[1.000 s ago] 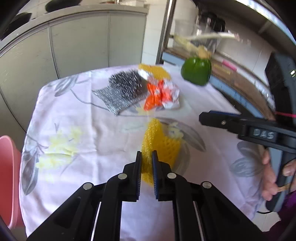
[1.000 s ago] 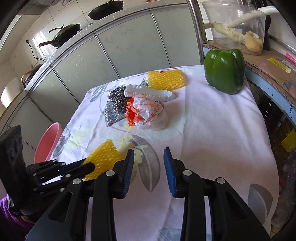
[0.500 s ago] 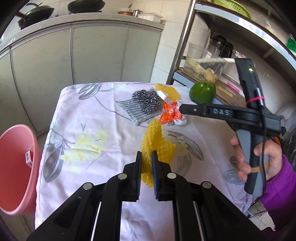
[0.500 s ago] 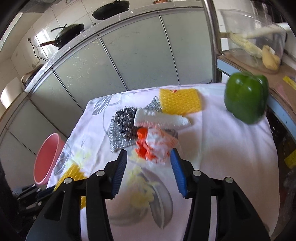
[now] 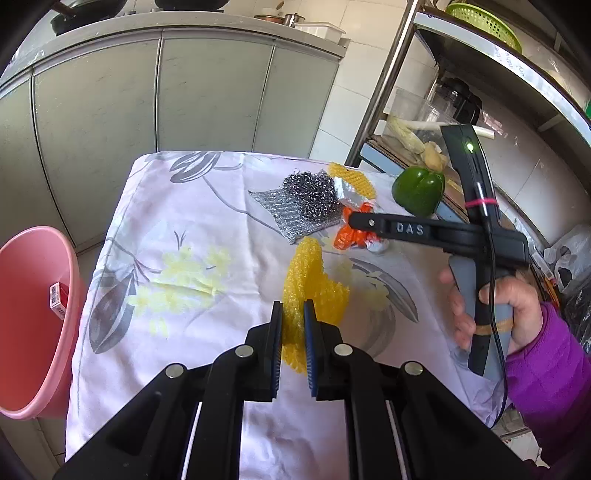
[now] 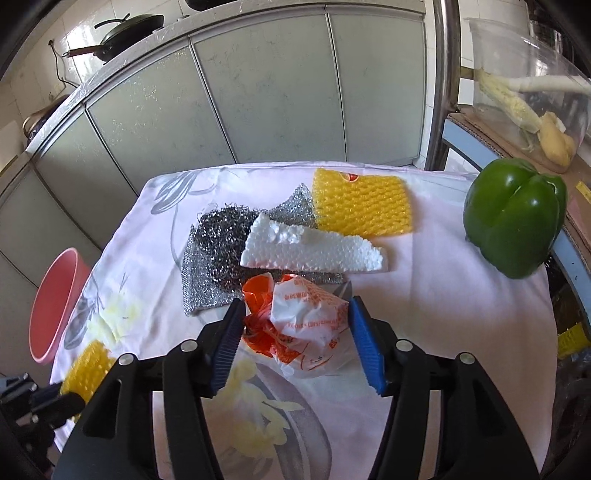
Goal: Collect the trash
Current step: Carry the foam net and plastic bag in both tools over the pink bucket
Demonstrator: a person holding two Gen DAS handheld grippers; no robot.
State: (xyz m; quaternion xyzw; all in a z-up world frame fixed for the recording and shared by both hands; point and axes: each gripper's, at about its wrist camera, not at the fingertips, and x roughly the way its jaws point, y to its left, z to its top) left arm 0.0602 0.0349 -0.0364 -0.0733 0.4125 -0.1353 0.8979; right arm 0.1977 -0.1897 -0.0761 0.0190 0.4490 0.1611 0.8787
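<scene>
Our left gripper [image 5: 293, 325] clamps the yellow net [image 5: 314, 284] over the near cloth [image 5: 177, 229]. Our right gripper [image 6: 295, 332] is opening around the wrapper [image 6: 303, 321], mid-table. Next, we judge: close, lift, reach the bin [image 5: 26, 295] at left.

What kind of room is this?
Most likely a home kitchen: woks sit on the counter above grey cabinets, and a green pepper rests on the cloth-covered table.

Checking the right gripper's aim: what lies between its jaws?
In the right wrist view, the crumpled orange-and-white wrapper sits between the opening jaws of the right gripper, resting on the tablecloth; the pads are not pressing it.
</scene>
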